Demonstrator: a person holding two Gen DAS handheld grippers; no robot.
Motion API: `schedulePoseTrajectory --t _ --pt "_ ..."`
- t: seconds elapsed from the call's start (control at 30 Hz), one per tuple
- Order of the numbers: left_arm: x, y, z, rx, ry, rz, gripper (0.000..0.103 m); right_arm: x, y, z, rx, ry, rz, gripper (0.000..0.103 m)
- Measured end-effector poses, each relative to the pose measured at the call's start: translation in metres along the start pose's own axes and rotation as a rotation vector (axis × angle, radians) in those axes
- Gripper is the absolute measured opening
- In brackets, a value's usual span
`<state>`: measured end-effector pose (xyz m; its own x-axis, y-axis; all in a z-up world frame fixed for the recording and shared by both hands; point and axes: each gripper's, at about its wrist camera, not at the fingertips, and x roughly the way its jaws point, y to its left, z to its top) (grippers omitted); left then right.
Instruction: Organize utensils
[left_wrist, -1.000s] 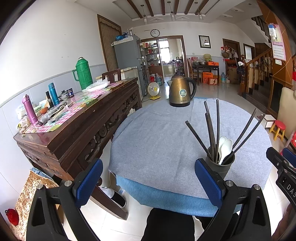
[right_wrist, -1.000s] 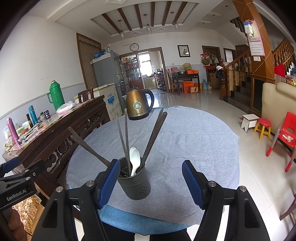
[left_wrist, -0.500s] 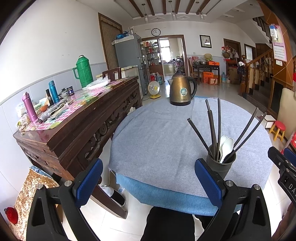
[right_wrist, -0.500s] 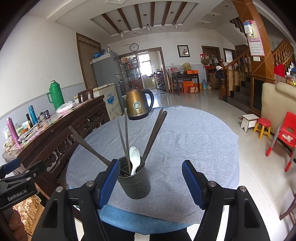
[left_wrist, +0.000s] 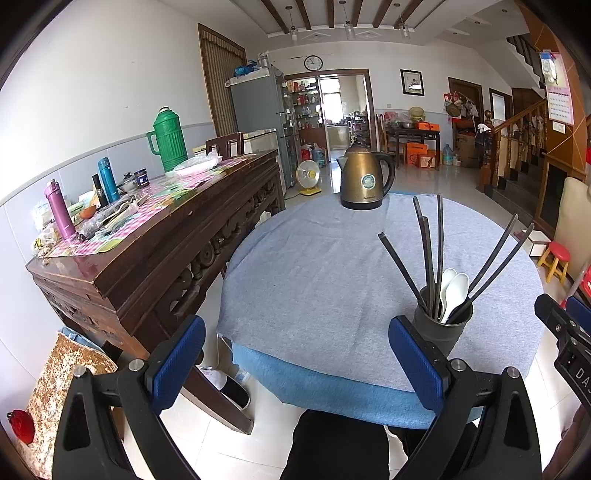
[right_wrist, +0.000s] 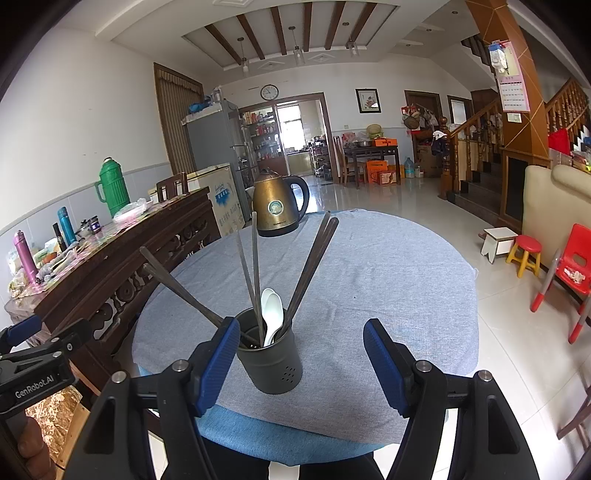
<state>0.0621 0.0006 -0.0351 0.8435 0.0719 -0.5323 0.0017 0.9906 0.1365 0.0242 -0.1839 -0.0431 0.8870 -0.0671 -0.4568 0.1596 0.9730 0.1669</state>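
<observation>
A dark grey utensil holder (right_wrist: 269, 363) stands near the front edge of the round table (right_wrist: 388, 273). It holds several dark chopsticks (right_wrist: 314, 264) and white spoons (right_wrist: 272, 312). In the left wrist view the holder (left_wrist: 441, 326) sits behind my right finger. My left gripper (left_wrist: 297, 360) is open and empty, held at the table's front edge, left of the holder. My right gripper (right_wrist: 299, 363) is open and empty, with the holder between its fingers but farther ahead. The left gripper (right_wrist: 33, 354) shows at the left edge of the right wrist view.
A bronze kettle (left_wrist: 364, 179) stands at the table's far side. A dark wooden sideboard (left_wrist: 155, 240) with bottles and a green thermos (left_wrist: 168, 140) runs along the left. Red and white stools (right_wrist: 524, 254) stand on the floor at right.
The left wrist view has drifted slightly, so the holder sits a little farther right and lower. The right gripper and holder stand almost unchanged. Both grippers stay open.
</observation>
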Motion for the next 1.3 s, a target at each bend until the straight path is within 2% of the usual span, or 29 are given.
schedulePoseTrajectory --t 1.3 --pt "0.001 0.009 -0.003 -0.020 0.003 0.007 0.099 0.001 0.012 -0.001 -0.021 -0.006 0.006 0.073"
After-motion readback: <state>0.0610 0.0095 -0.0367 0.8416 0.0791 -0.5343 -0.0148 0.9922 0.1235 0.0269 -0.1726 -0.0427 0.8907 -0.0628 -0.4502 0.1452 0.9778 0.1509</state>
